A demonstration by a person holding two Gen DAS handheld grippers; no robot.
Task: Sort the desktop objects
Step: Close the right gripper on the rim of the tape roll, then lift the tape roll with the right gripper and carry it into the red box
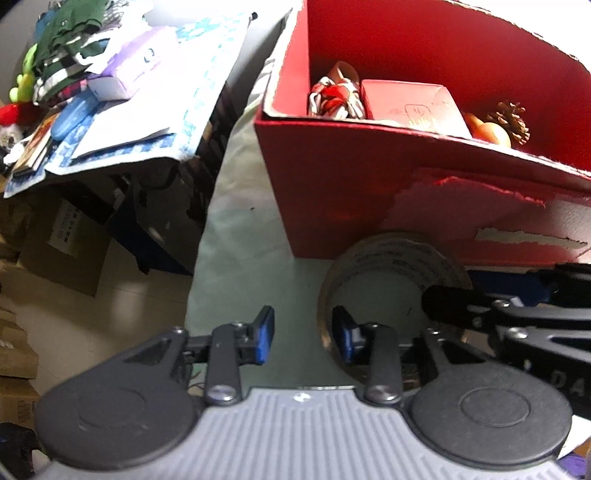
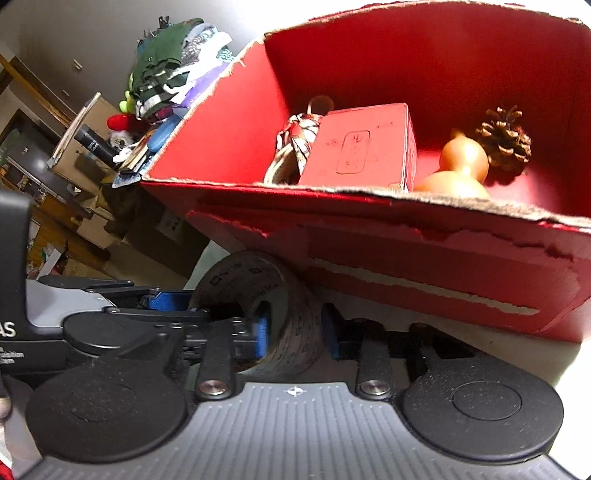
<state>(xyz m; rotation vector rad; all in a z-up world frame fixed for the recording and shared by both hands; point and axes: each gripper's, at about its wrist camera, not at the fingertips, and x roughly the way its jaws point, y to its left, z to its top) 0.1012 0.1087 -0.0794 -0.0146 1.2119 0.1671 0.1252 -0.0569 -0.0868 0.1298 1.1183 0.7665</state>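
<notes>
A roll of tape sits at the foot of the red cardboard box on the pale table. My right gripper is shut on the tape roll's wall, one finger inside the hole and one outside. My left gripper is open just left of the roll, its right pad overlapping the roll's rim and nothing clamped. The red box holds a small red carton, a ribbon bundle, an orange gourd and a pine cone.
The table's left edge drops to the floor, where cardboard boxes stand. Beyond it, a cluttered side table carries papers, a purple box, a blue case and folded clothes.
</notes>
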